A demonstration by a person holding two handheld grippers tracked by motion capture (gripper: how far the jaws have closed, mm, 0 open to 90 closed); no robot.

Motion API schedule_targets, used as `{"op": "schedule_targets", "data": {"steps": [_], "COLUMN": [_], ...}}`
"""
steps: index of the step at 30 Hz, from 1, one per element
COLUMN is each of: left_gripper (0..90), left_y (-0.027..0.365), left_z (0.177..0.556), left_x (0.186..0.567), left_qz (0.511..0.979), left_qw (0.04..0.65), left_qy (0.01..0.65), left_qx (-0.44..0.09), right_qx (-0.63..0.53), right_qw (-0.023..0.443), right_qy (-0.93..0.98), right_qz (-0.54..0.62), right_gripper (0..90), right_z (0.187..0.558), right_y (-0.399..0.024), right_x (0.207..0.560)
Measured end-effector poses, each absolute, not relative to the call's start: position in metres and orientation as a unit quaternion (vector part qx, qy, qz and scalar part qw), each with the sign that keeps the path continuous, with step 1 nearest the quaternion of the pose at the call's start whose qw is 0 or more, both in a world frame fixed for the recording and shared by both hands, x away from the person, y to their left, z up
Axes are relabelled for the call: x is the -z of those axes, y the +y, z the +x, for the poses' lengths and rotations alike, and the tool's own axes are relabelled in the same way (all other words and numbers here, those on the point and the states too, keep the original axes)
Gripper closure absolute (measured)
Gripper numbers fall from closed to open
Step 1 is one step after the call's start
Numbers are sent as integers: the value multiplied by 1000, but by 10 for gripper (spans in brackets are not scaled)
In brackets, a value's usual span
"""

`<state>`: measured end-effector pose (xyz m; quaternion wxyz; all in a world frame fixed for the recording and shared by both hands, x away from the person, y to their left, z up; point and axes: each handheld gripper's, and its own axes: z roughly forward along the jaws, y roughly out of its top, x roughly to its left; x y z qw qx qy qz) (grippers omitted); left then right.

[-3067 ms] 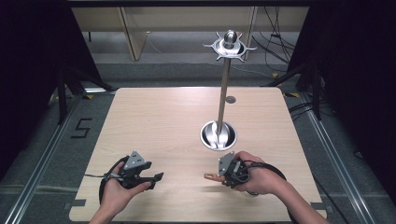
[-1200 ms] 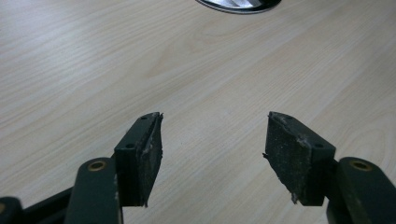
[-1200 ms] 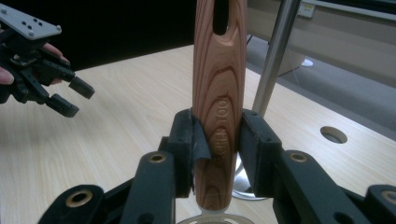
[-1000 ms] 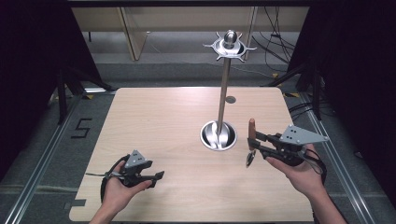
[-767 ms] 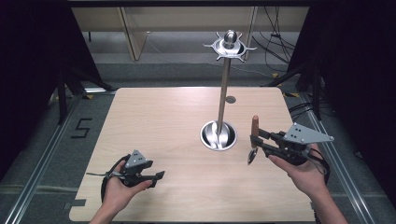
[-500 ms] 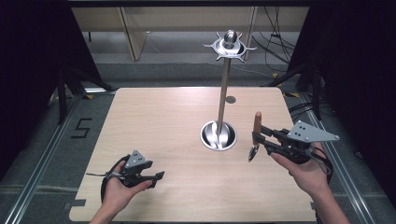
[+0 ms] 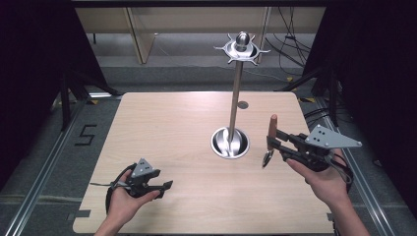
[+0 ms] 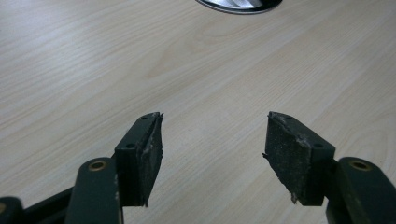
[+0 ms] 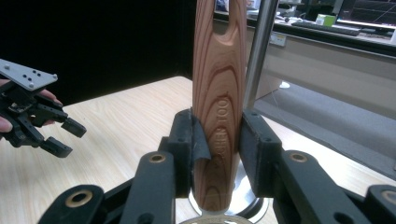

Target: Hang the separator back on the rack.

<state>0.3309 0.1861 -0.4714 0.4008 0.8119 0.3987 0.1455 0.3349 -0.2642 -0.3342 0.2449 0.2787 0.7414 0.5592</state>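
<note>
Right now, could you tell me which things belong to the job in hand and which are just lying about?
In the job:
- wooden-handled utensil, clamped upright in the right gripper
- metal stand with hooks on top

Just there:
- left gripper, open, nothing between its pads
- table

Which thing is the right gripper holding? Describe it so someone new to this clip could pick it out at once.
On the pale wooden table stands a tall steel stand on a round base. Just right of that base, the right gripper is shut on a utensil held upright. It is the one thing with a reddish wood handle, slotted at the top end, with a small metal end below.
</note>
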Motion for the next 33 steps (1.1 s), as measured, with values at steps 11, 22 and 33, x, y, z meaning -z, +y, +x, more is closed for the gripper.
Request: {"op": "schedule_targets", "data": {"steps": [11,22,33], "left_gripper": [362,362,362], "left_y": [188,190,190], "left_z": [331,331,331], "left_x": [470,469,470], "left_qz": [817,819,814], "left_qw": [398,396,402], "left_qy": [391,389,392], "left_qx": [-148,-146,-149], "right_qx": [-563,-565,-559], "right_qw": [254,265,270], "right_qy": [733,731,730], "right_qz": [285,275,286], "right_gripper": [686,685,685], "right_z": [334,336,339], "right_y": [-264,-264,-265], "right_x": [324,312,309]}}
